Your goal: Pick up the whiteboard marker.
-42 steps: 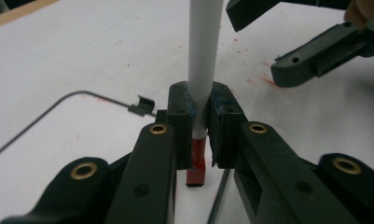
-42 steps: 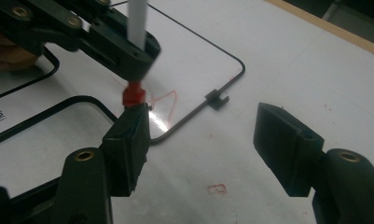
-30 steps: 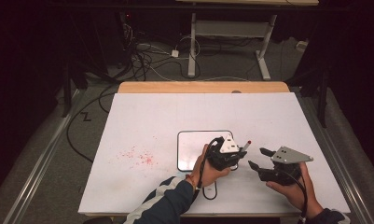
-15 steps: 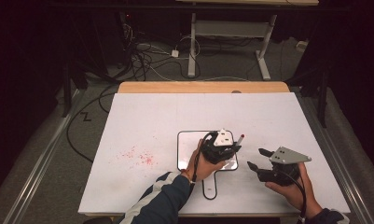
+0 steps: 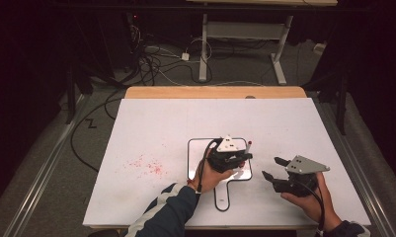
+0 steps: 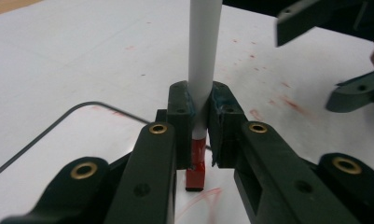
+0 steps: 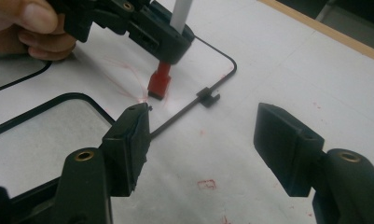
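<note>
A small white board (image 5: 198, 158) with a dark rim and a handle lies on the white table (image 5: 156, 123). Over its right part, my left gripper (image 5: 244, 157) is shut on a white marker (image 5: 248, 146). In the left gripper view the marker (image 6: 203, 60) stands upright between the pads (image 6: 180, 116), its red tip (image 6: 195, 175) at the board beside thin red strokes. The right gripper view shows the same red tip (image 7: 159, 84) touching the board (image 7: 45, 135). My right gripper (image 5: 271, 168) is held open just right of the board, with nothing between its fingers (image 7: 128, 140).
Red smudges (image 5: 146, 165) mark the table left of the board, and more red specks (image 7: 205, 184) lie under the right gripper. A wooden strip (image 5: 215, 92) runs along the table's far edge. Cables and a desk frame (image 5: 240, 29) are on the floor beyond.
My left gripper has turned and shifted slightly left over the board with the marker in it. The right gripper has stayed where it was.
</note>
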The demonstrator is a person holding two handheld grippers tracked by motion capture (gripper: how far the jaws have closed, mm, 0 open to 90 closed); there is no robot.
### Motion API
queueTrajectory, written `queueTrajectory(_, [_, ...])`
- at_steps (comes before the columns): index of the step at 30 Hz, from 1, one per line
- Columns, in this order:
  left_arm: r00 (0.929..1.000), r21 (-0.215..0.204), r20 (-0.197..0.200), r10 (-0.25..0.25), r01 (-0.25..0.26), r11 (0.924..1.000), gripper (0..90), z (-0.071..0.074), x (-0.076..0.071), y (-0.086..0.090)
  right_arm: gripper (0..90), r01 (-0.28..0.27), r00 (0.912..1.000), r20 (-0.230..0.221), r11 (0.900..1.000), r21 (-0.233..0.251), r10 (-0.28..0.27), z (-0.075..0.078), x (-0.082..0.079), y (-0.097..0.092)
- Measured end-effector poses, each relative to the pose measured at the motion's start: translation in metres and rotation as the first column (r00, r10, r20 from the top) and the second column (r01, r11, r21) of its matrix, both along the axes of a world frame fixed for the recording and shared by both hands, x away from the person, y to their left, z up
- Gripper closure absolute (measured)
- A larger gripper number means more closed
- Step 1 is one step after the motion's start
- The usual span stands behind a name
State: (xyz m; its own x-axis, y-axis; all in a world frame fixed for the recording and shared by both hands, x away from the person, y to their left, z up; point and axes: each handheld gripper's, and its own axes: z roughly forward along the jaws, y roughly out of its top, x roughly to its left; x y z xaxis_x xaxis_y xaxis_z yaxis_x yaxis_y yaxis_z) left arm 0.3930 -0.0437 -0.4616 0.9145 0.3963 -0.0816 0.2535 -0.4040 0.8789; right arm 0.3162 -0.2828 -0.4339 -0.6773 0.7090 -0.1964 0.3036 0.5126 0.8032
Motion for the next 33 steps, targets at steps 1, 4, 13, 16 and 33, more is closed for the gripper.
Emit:
queueTrajectory(1, [0.9998,0.010,0.006,-0.016,0.016,0.9998,78.8,0.001,-0.002,-0.004,36.8,0.000,1.0000,0.001,1.0000,0.001,0.000,0.000,0.000,0.001])
queueTrajectory(4, [0.9989,0.034,0.028,-0.037,0.036,0.9988,78.8,0.002,-0.007,-0.012,36.8,-0.006,1.0000,0.003,1.0000,0.002,0.006,0.000,0.000,0.002])
queueTrajectory(13, [0.9986,0.036,0.031,0.043,-0.044,0.9984,78.8,0.003,0.017,-0.011,36.8,-0.007,1.0000,0.002,1.0000,-0.001,0.007,0.000,0.000,0.001])
queueTrajectory(16, [0.9995,0.036,0.016,0.026,-0.026,0.9990,78.8,0.003,0.016,-0.008,36.8,-0.009,1.0000,0.000,1.0000,-0.004,0.009,0.000,-0.001,0.001])
queueTrajectory(33, [0.9998,0.031,0.003,-0.021,0.021,0.9993,78.8,0.002,0.001,0.011,36.7,-0.010,0.9999,-0.007,0.9999,-0.013,0.010,-0.002,0.000,0.003])
